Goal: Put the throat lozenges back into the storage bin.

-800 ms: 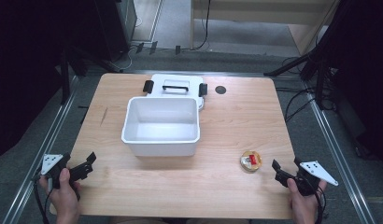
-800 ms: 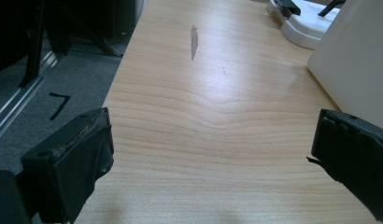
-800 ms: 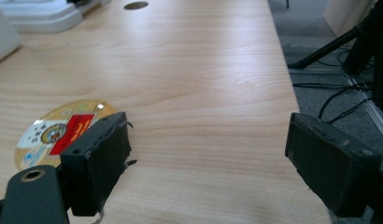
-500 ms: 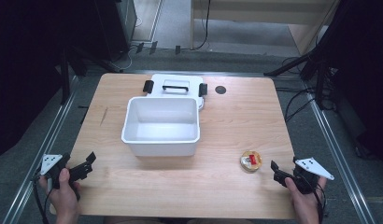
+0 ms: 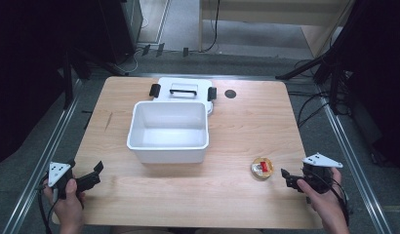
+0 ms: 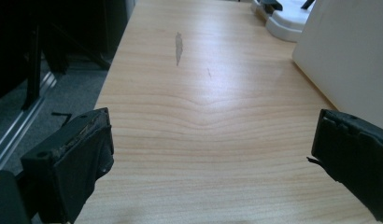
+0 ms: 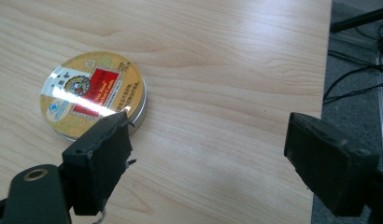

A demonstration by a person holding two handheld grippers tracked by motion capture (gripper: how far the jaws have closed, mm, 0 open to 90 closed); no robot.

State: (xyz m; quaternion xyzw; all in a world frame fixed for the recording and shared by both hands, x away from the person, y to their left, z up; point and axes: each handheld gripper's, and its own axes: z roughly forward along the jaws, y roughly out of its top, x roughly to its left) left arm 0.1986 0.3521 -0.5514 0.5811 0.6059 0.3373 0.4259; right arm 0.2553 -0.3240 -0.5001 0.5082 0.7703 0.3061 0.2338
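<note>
A round gold tin (image 5: 262,168) with a red label lies flat on the wooden table (image 5: 247,122), near the front right. My right gripper (image 5: 286,178) is just right of it, open, low over the table. In the right gripper view the tin (image 7: 94,95) lies beyond the left jaw, outside the gap of my right gripper (image 7: 208,135). An open white box (image 5: 169,129) stands mid-table with its lid (image 5: 186,90) lying behind it. My left gripper (image 5: 94,174) is open at the front left corner, holding nothing. Beyond my left gripper (image 6: 213,126) is bare wood, with the box wall (image 6: 348,60) to the right.
A small dark round hole (image 5: 230,93) sits in the tabletop right of the lid. A scratch (image 6: 178,46) marks the wood left of the box. The table's right edge (image 7: 322,93) runs close to the right jaw, with cables on the floor beyond.
My right gripper has edged slightly left towards the tin and shifted in the hand. The left gripper has barely moved.
</note>
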